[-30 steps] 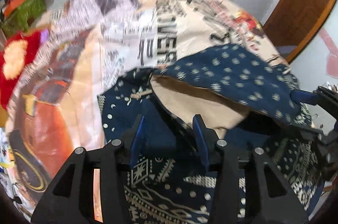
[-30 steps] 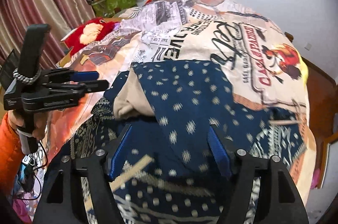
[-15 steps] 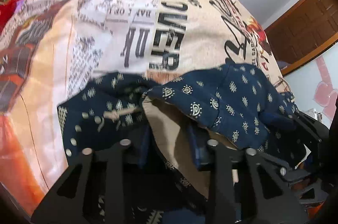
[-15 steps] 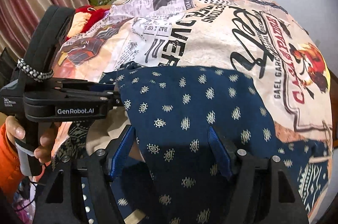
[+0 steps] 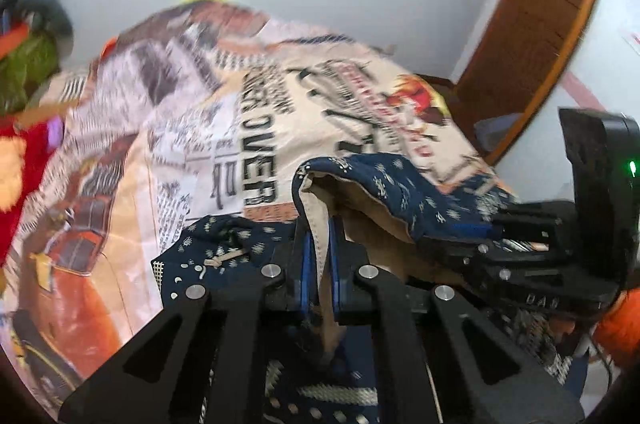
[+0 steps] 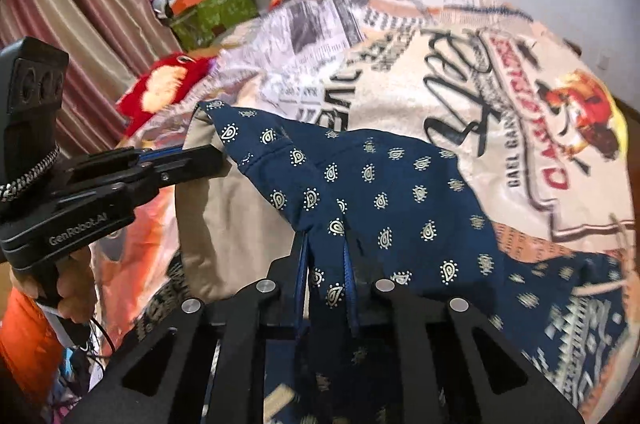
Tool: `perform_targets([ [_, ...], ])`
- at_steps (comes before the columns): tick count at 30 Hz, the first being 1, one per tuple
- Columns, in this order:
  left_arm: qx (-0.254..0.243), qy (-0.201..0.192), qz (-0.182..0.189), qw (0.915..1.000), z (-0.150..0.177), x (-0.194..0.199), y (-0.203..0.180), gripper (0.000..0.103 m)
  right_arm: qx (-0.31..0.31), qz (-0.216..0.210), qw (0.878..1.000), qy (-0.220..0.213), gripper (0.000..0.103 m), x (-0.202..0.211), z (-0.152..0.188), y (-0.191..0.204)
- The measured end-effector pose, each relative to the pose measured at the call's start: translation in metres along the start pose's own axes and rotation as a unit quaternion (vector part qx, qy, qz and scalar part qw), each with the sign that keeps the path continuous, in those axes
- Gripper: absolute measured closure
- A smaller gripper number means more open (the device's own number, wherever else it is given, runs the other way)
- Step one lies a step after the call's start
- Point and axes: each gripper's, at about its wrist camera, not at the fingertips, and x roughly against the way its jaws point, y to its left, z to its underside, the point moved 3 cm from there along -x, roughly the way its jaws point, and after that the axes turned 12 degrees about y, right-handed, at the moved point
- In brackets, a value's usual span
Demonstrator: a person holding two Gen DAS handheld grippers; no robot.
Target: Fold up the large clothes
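The navy patterned garment (image 6: 384, 191) is lying on the printed bedspread (image 6: 460, 71), its near edge now being lifted clear, tan lining showing. The 2 grippers, open a second ago, are both clamping that edge: the left gripper (image 5: 320, 244) has closed fully, while the right gripper (image 6: 326, 264) is closing tight. That is setting up the fold.
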Motion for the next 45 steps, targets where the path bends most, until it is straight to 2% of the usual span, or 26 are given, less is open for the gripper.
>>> perform_targets([
  [5,-0.056,-0.013,-0.002,0.9983,0.031,0.036,-0.041,0.096,0.004,-0.014,1.000,-0.027,0.089,0.051,0.032,0.010],
  [9,-0.095,-0.007,-0.019,0.9953,0.061,0.046,-0.066,0.096,0.012,0.002,0.999,-0.029,0.089,0.079,0.061,0.014],
  [11,-0.101,0.000,-0.022,0.9947,0.074,0.044,-0.072,0.096,0.005,-0.003,1.000,-0.026,0.089,0.088,0.078,0.014],
  [19,-0.089,0.060,-0.035,0.9936,0.135,0.026,-0.066,0.096,-0.013,-0.014,1.000,0.012,0.089,0.086,0.136,0.018],
  [24,-0.093,0.091,-0.071,0.9890,0.169,0.016,-0.058,0.096,-0.027,-0.027,0.999,0.036,0.089,0.085,0.158,0.023],
  [27,-0.092,0.102,-0.082,0.9871,0.183,0.021,-0.050,0.096,-0.026,-0.014,0.999,0.042,0.087,0.090,0.165,0.026],
  [30,-0.080,0.088,-0.088,0.9890,0.179,0.038,-0.040,0.096,-0.024,-0.007,0.999,0.034,0.069,0.100,0.165,0.028],
  [32,-0.066,0.071,-0.093,0.9909,0.169,0.051,-0.031,0.092,-0.024,0.001,1.000,0.011,0.044,0.111,0.162,0.027],
  [34,-0.049,0.051,-0.108,0.9917,0.152,0.062,-0.024,0.089,-0.023,0.006,1.000,-0.014,0.037,0.121,0.156,0.027],
  [36,-0.036,0.033,-0.113,0.9924,0.136,0.069,-0.020,0.084,-0.023,0.006,0.999,-0.026,0.037,0.126,0.146,0.026],
  [38,-0.025,0.022,-0.107,0.9937,0.113,0.070,-0.018,0.071,-0.027,0.006,0.999,-0.035,0.036,0.128,0.135,0.024],
  [41,-0.013,0.007,-0.087,0.9961,0.084,0.064,-0.022,0.057,-0.036,0.007,0.998,-0.042,0.036,0.126,0.118,0.018],
  [45,-0.012,0.014,-0.047,0.9987,0.053,0.040,-0.033,0.053,-0.039,0.014,0.999,-0.033,0.036,0.113,0.096,0.011],
])
